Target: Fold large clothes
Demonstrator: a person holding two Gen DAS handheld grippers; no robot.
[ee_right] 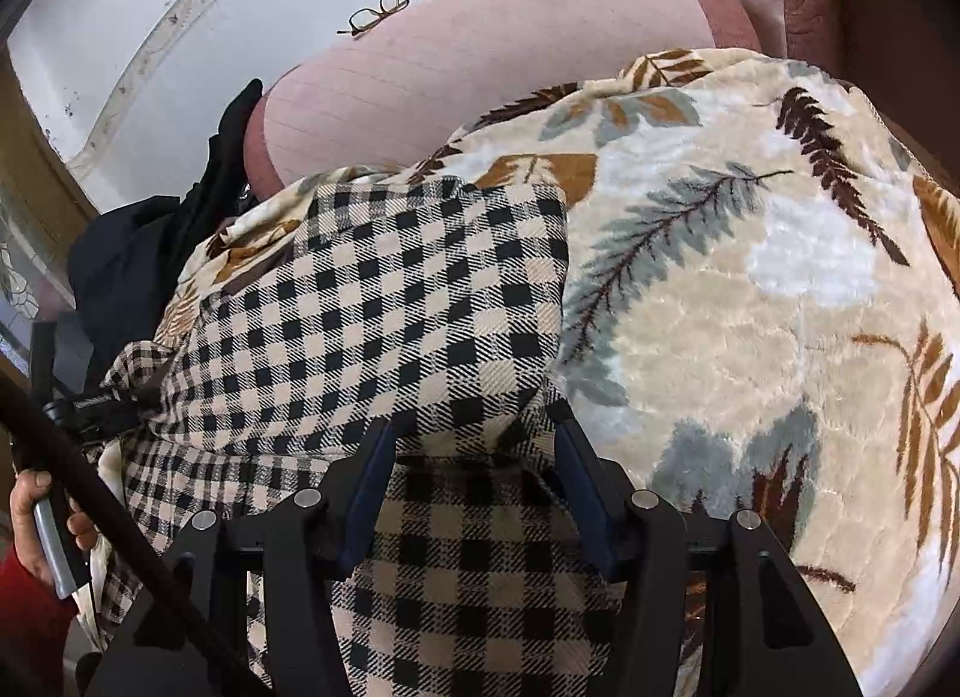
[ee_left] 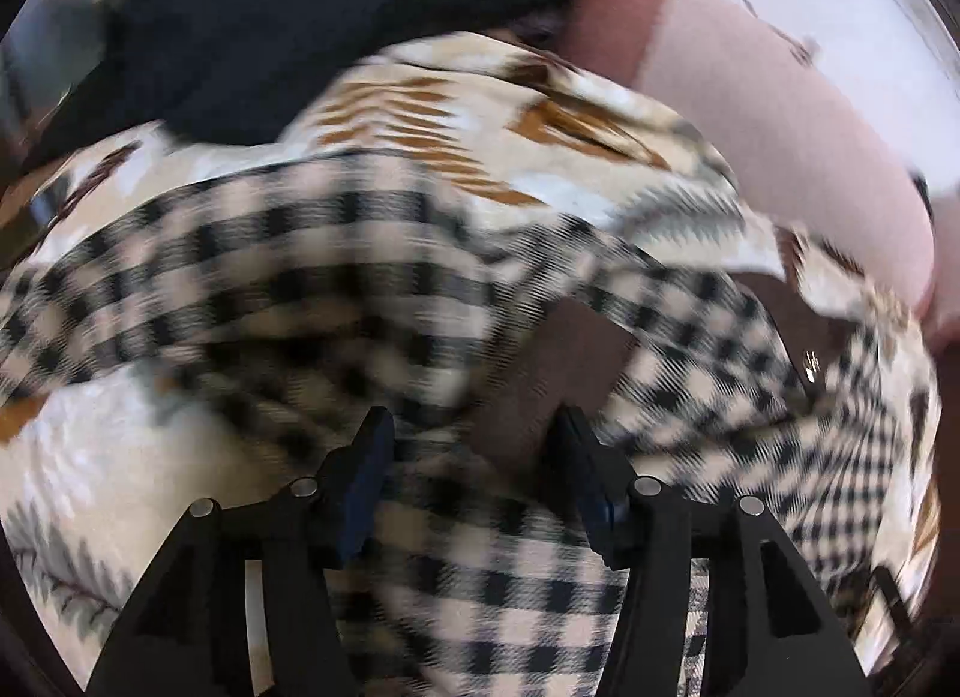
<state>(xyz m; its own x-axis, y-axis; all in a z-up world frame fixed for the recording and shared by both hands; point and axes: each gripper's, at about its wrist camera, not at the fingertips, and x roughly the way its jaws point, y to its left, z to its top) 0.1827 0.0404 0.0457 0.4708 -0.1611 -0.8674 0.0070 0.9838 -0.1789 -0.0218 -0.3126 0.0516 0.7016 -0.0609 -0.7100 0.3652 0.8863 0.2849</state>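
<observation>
A beige-and-black checked garment (ee_right: 390, 301) lies partly folded on a cream blanket with leaf print (ee_right: 750, 289). In the left wrist view the same checked garment (ee_left: 288, 277) is blurred by motion. My left gripper (ee_left: 474, 433) is open, its fingers wide apart just above the checked cloth, with cloth lying between them. My right gripper (ee_right: 474, 439) is open too, its fingers straddling the near edge of the folded checked panel. The left gripper (ee_right: 90, 403) also shows at the garment's left edge in the right wrist view.
A pink bolster pillow (ee_right: 480, 67) lies behind the blanket, with eyeglasses (ee_right: 375, 13) on it. Dark clothes (ee_left: 252, 25) are piled at the far left of the bed. A white wall (ee_right: 150, 7) is behind. A hand (ee_right: 36, 523) holds the left gripper's handle.
</observation>
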